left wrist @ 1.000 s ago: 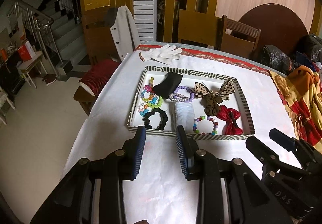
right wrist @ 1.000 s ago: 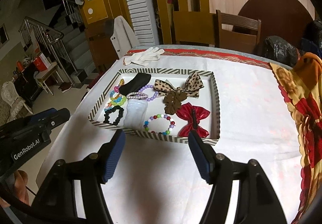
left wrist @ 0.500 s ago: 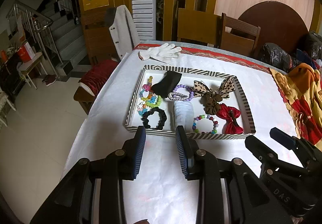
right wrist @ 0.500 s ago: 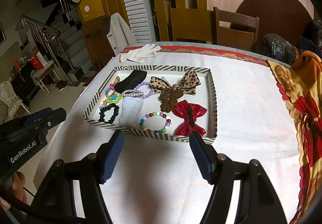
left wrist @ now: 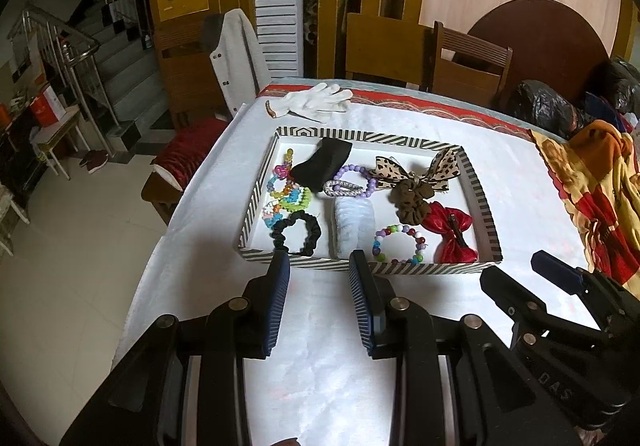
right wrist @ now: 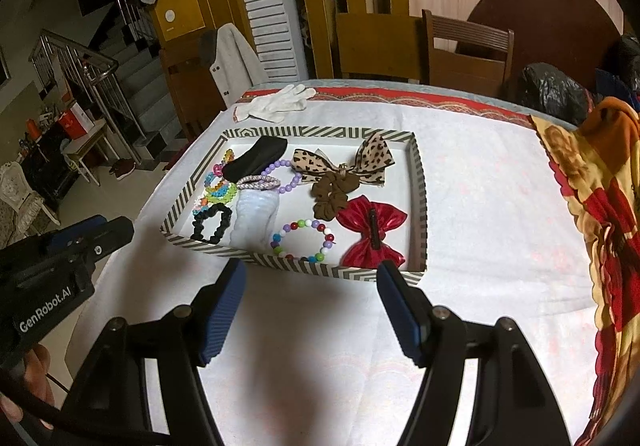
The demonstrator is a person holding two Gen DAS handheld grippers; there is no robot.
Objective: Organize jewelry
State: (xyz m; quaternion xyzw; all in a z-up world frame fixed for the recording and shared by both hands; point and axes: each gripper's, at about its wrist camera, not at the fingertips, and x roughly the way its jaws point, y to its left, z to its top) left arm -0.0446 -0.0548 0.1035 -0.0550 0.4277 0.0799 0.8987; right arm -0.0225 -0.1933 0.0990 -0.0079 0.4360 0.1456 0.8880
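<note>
everything hangs off the shallow striped cardboard tray (left wrist: 486, 205) sitting on the white tablecloth (left wrist: 520, 181). both grippers hover over the cloth just short of the tray's near wall. the left gripper (left wrist: 319, 266) has its ribbed blue fingers parted with a modest gap and nothing in it, tips lined up with the near-left stretch of the tray. the right gripper (right wrist: 310, 272) is spread a good bit wider, also holding nothing, lined up with the near-right stretch.

inside the tray: black ruffled scrunchie (left wrist: 296, 233) in the near-left corner, pale blue ribbed hair band (left wrist: 354, 224) just beside it toward the middle, multicolour bead bracelet (left wrist: 398, 244) next along the near wall, shiny red bow clip (left wrist: 454, 232) in the near-right corner. behind the red bow is a brown scrunchie (left wrist: 412, 199) touching a leopard-print ribbon bow (left wrist: 416, 171) toward the far-right. a lilac bead bracelet (left wrist: 358, 181) and a sparkly silver snap clip (left wrist: 344, 187) overlap mid-tray, a black folded fabric band (left wrist: 322, 163) leans at the far-left, and a heap of bright plastic bead bracelets (left wrist: 286, 191) runs along the left wall.

beyond the tray's far wall, a white cotton glove (left wrist: 316, 101) lies on the table edge. well off the tray's right side, a red-and-yellow patterned blanket (left wrist: 596, 181).
</note>
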